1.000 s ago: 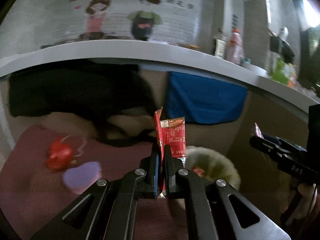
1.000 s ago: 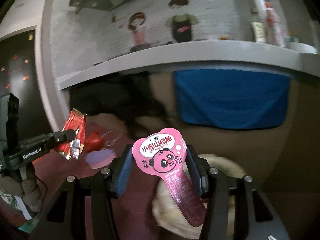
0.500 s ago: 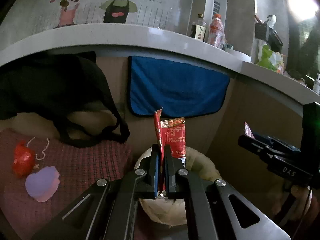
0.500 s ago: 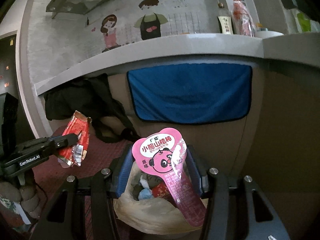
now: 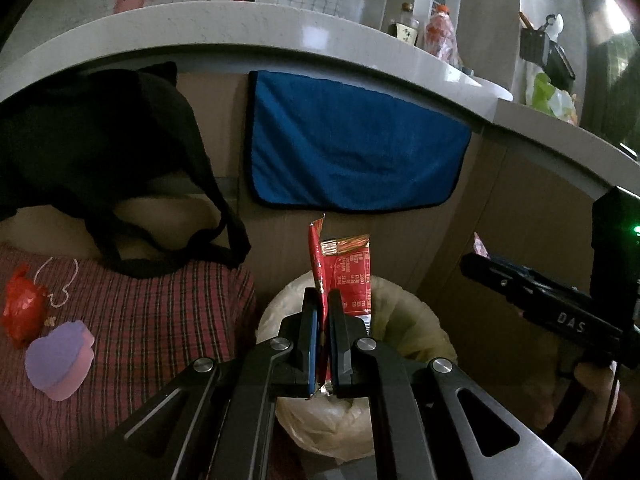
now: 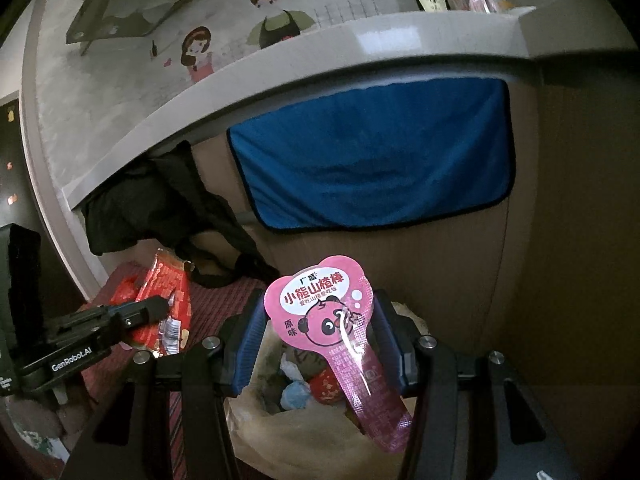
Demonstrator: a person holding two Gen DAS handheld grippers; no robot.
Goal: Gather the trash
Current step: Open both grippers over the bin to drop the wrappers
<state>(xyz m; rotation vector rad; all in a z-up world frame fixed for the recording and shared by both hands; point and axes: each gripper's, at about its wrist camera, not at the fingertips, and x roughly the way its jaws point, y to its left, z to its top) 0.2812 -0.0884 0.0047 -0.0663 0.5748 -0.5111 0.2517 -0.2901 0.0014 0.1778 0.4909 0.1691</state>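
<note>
My left gripper (image 5: pixel 324 300) is shut on a red snack wrapper (image 5: pixel 346 276) that sticks up between its pads, right above the near rim of a bin lined with a pale plastic bag (image 5: pixel 420 320). In the right wrist view my right gripper (image 6: pixel 320 320) is shut on a pink bear-print candy wrapper (image 6: pixel 324 312), held flat across its blue pads over the bin (image 6: pixel 288 428), which holds crumpled trash. The left gripper (image 6: pixel 160 304) with its red wrapper (image 6: pixel 168 292) shows at the left there. The right gripper (image 5: pixel 480 260) shows at the right of the left wrist view.
A plaid red cushion (image 5: pixel 152 320) left of the bin carries a red crumpled wrapper (image 5: pixel 22 312) and a purple heart-shaped piece (image 5: pixel 60 360). A black bag (image 5: pixel 100 152) and a blue towel (image 5: pixel 352 152) hang under the grey counter (image 5: pixel 280 36). A wooden panel stands behind the bin.
Both grippers have swung right and dipped, from above the cushion to above the bin. Each still holds its wrapper. The bin's contents have come into the right wrist view.
</note>
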